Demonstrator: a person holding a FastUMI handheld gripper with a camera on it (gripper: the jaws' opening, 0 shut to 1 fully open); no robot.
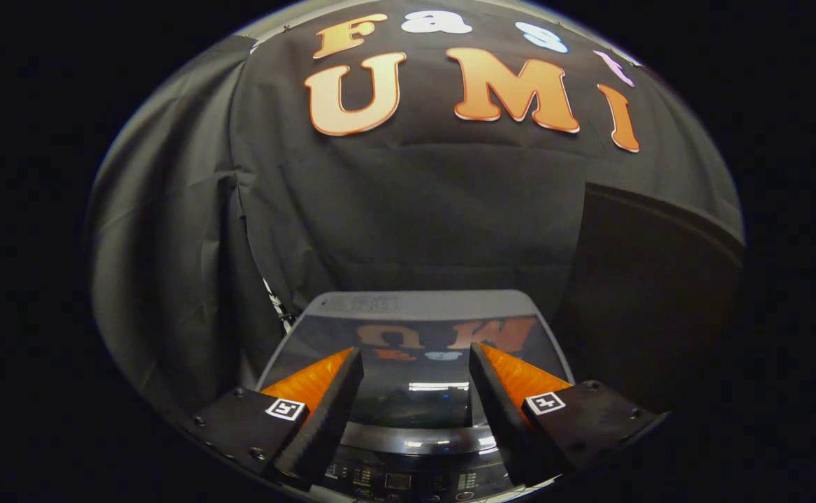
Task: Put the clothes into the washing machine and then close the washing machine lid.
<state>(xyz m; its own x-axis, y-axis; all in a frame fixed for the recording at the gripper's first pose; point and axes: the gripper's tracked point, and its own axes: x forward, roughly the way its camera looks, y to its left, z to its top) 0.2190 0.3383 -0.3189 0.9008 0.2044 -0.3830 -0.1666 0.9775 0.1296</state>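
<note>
- Gripper view: the gripper (415,356) hangs above the washing machine (418,447), its two fingers (334,405) spread apart and grasping nothing.
- Between and beyond the fingers lies the washing machine lid (415,328), a dark glossy panel that appears to lie flat over the tub, mirroring the booth wall.
- Just below the fingers, at the machine's near edge, sits the control panel (401,480) with its small display and buttons.
- No clothes can be made out; whether any lie under the lid cannot be told through the reflection.
- Judgement: if the lid is indeed down, the step in hand is to open it or to confirm closure. To lift it well, approach its near lip above the panel, set the fingers squarely under the edge, and swing upward along the hinge at the far side, avoiding the buttons.
- To the right of the machine stands a dark panel (652,300); keep clear of it.
</note>
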